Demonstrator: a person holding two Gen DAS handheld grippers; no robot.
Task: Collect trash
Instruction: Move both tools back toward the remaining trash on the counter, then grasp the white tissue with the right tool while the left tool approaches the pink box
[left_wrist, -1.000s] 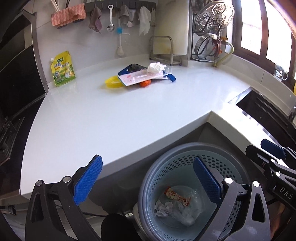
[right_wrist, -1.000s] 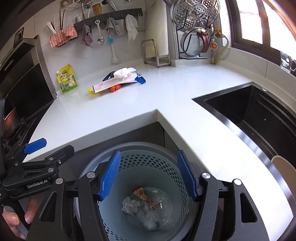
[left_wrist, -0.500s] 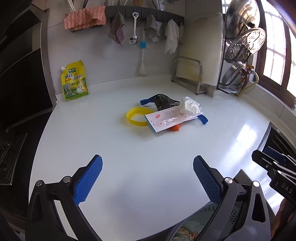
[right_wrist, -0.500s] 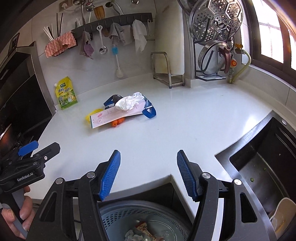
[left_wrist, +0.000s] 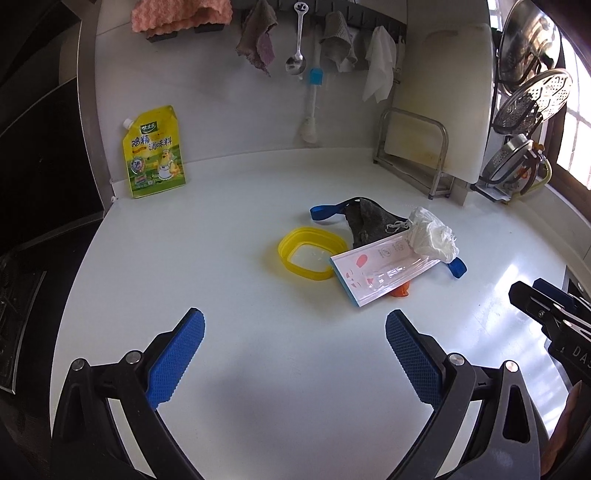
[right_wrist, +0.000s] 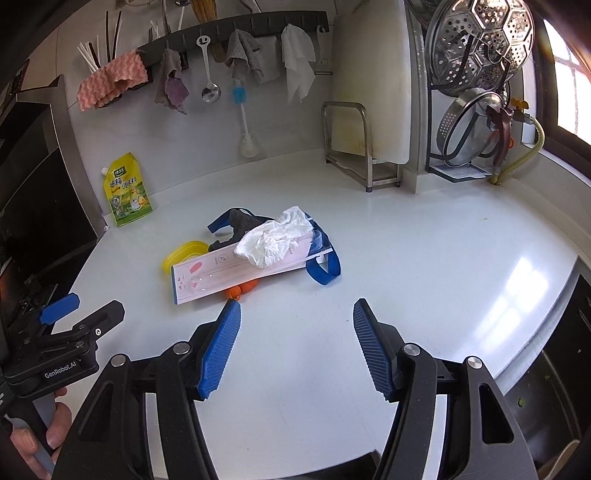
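Note:
A heap of trash lies mid-counter: a crumpled white tissue (left_wrist: 432, 236) (right_wrist: 275, 240) on a flat pink-and-white package (left_wrist: 380, 271) (right_wrist: 236, 273), a yellow plastic ring (left_wrist: 310, 254) (right_wrist: 184, 253), a dark cloth with blue straps (left_wrist: 364, 219) (right_wrist: 240, 223) and an orange scrap (left_wrist: 400, 291) (right_wrist: 242, 290). My left gripper (left_wrist: 293, 350) hangs open and empty over the white counter, short of the heap. My right gripper (right_wrist: 295, 343) is open and empty too, just in front of the orange scrap. Each gripper shows at the edge of the other's view.
A yellow seasoning pouch (left_wrist: 155, 151) (right_wrist: 127, 192) leans on the back wall. Cloths and utensils hang on a rail (right_wrist: 236, 26). A cutting board in a metal stand (right_wrist: 364, 122) and a rack of steel strainers (right_wrist: 480, 55) fill the back right. A dark sink (right_wrist: 565, 350) lies right, a stove (left_wrist: 18, 295) left.
Both grippers have moved forward from above the trash basket to over the counter, toward the heap. The basket has dropped out of both views. The jaws kept their width.

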